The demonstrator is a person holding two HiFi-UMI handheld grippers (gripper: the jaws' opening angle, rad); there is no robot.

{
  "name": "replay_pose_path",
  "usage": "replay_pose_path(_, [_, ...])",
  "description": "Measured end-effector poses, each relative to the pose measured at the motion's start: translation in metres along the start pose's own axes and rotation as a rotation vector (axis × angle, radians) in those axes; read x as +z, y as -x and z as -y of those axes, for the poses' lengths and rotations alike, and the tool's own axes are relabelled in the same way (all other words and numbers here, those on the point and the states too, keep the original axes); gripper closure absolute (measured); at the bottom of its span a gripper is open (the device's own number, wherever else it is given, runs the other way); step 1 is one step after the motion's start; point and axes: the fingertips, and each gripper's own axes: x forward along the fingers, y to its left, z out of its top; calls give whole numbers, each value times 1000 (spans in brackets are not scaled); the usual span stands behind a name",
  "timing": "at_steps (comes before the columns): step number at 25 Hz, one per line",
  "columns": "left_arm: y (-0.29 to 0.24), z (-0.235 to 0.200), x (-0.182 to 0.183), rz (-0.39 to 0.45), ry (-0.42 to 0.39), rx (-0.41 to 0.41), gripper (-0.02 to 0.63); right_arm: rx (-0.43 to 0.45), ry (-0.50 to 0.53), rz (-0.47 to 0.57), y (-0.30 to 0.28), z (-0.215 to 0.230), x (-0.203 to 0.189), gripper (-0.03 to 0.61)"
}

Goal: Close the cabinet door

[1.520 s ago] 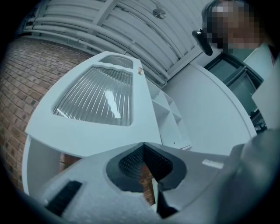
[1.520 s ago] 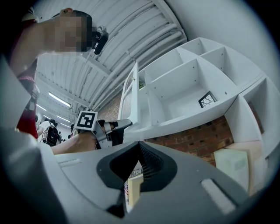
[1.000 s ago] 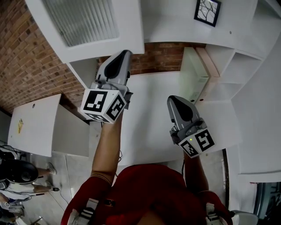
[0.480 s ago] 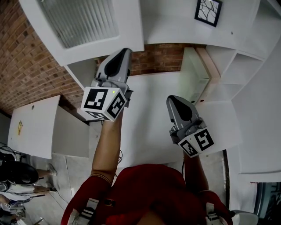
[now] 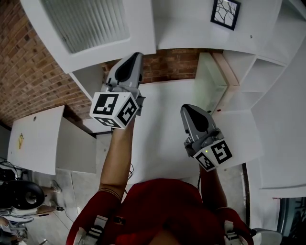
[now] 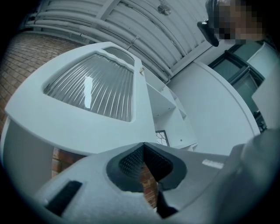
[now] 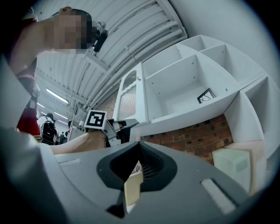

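Observation:
The white cabinet door (image 5: 91, 28) with a ribbed glass panel stands swung open at the upper left, away from the white shelf cabinet (image 5: 191, 24). It fills the left gripper view (image 6: 87, 87) and shows edge-on in the right gripper view (image 7: 129, 98). My left gripper (image 5: 134, 56) is shut and empty, its tips just under the door's lower corner; I cannot tell whether they touch it. The same gripper (image 6: 143, 144) points up at the door's face. Lower and to the right, my right gripper (image 5: 189, 107) hovers over the counter, shut (image 7: 139, 142) and holding nothing.
A white counter (image 5: 162, 124) lies below both grippers, with a brick wall (image 5: 28, 62) behind it. A pale box (image 5: 210, 83) stands at the counter's right end. A framed picture (image 5: 225, 12) sits on a shelf. Lower white doors (image 5: 36, 136) are at the left.
My left gripper has edged slightly to the right under the door's lower edge. The right gripper and the door look unchanged.

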Motion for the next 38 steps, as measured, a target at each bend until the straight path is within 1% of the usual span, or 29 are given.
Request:
replay_pose_path(7, [-2,-9,-22,-55,30,26,614,-8,0,-17,4,-2,-6,565])
replay_pose_path(12, [1,-29,-30,-53,80,89,614,-21,-3,-24,9,-1,-6,565])
replay_pose_path(14, [4,-32,-33,-56,92,98,614,-27,-6,-28,10,0,-6,565])
replay_pose_path(19, [12,-25,-52,-76,114,85,614,-30,-14,-39,11,0,-13,565])
replay_pose_path(22, [17,-18,-57,-75,123,73,614,-31,-20,-47,12,0,-16,565])
replay_pose_path(29, [26,4,-50,-52,100,31,614,-15,-30,-58,9,-4,-19,565])
replay_pose_path(38, [50,36,-45,-31,97,-26,614,12,-33,-51,7,-12,-14,565])
